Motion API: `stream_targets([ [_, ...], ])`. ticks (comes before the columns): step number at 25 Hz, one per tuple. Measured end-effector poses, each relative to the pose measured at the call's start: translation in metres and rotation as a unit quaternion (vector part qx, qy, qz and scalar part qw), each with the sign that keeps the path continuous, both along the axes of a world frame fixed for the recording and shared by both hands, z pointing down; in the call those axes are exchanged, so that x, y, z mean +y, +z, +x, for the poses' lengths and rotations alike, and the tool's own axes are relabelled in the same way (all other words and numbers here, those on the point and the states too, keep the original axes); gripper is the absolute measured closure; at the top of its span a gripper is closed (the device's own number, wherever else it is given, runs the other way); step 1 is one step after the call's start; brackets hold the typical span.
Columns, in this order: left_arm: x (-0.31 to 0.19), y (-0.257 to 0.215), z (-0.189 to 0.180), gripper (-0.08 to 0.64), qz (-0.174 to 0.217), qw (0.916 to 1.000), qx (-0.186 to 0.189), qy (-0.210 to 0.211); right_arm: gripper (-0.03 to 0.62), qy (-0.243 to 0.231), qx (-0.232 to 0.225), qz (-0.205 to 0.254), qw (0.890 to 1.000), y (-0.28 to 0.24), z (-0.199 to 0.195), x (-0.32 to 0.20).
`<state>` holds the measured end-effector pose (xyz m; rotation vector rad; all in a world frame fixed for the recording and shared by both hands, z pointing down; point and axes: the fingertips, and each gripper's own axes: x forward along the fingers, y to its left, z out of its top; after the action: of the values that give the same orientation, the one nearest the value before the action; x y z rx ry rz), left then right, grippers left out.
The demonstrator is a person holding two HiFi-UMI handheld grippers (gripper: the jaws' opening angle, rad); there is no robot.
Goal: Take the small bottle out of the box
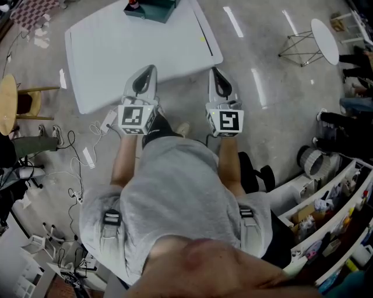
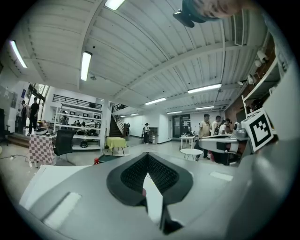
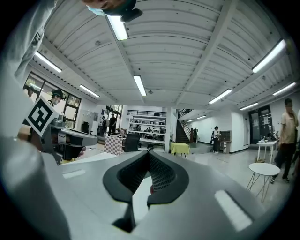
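1. Holding left gripper (image 1: 150, 68) and right gripper (image 1: 214, 71) level, both clamped shut on nothing, short of white table (image 1: 116, 52);
2. Spotting teal box (image 1: 152, 10) at table's far edge, well apart from both; red-topped small bottle (image 1: 133, 4) at its left end.

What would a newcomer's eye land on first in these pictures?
The eye goes first to the left gripper and right gripper, held side by side mid-frame in the head view, both shut and empty. Beyond them stands a white table with a teal box at its far edge.
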<state>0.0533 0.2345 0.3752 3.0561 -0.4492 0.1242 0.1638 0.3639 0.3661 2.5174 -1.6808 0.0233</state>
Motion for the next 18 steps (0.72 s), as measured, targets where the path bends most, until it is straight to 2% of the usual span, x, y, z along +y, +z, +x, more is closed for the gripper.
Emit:
stream_targets([
  [11, -0.059, -0.011, 0.014, 0.549, 0.004, 0.9996, -0.002, -0.028, 0.589, -0.037, -0.002, 0.005, 0.999, -0.009, 0.018, -0.069],
  [18, -0.115, -0.029, 0.007, 0.549, 0.006, 0.9989, 0.004, -0.045, 0.589, -0.059, -0.002, 0.001, 0.998, -0.019, 0.011, -0.132],
])
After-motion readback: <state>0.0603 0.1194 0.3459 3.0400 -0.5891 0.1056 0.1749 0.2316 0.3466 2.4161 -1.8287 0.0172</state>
